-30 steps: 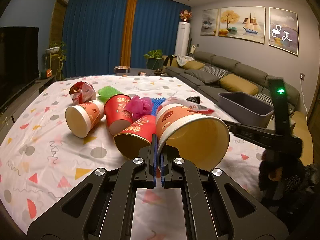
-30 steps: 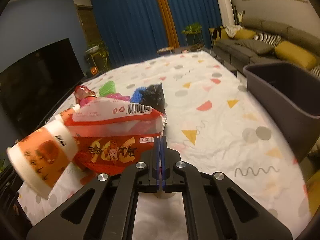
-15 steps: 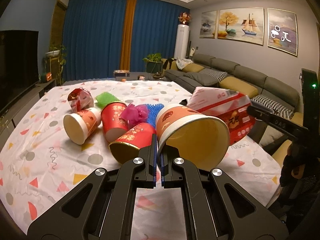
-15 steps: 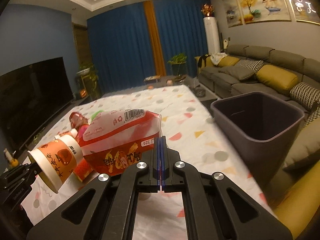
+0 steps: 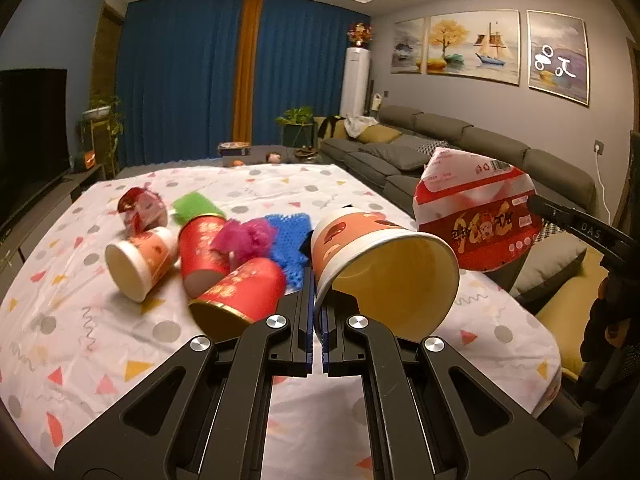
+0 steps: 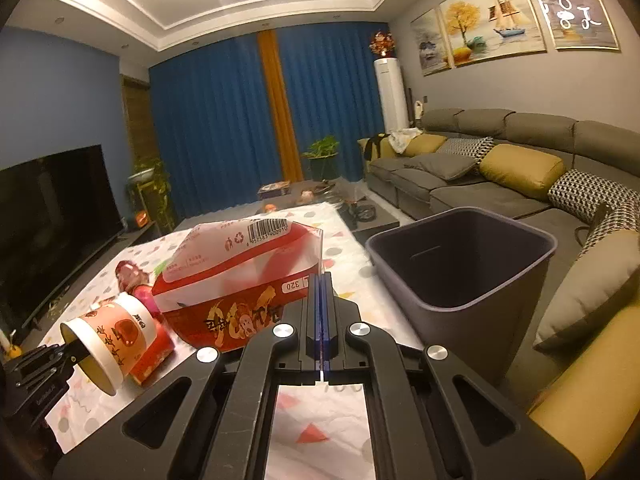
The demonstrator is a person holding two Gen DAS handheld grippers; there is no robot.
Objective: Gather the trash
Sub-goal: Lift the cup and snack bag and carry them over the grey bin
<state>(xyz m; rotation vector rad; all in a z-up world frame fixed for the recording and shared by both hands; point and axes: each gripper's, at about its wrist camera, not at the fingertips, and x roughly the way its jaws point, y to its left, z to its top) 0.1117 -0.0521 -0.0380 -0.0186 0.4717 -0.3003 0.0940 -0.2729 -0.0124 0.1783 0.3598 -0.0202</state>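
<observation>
My left gripper (image 5: 318, 276) is shut on the rim of an orange paper cup (image 5: 372, 256), held above the table with its mouth toward me; the cup also shows in the right wrist view (image 6: 116, 332). My right gripper (image 6: 322, 284) is shut on the edge of a red and white snack bag (image 6: 240, 280), held in the air left of the dark grey trash bin (image 6: 464, 272). The bag also shows in the left wrist view (image 5: 476, 212).
Several paper cups (image 5: 140, 260), a pink ball (image 5: 244, 236), blue mesh (image 5: 290, 240), a green piece (image 5: 196, 208) and a red wrapper (image 5: 140, 208) lie on the patterned tablecloth (image 5: 80, 340). A grey sofa (image 6: 500, 168) runs along the right; a TV (image 6: 52, 216) stands left.
My right gripper has lifted the snack bag off the table and swung it right, toward the bin. The left gripper has risen a little with the orange cup.
</observation>
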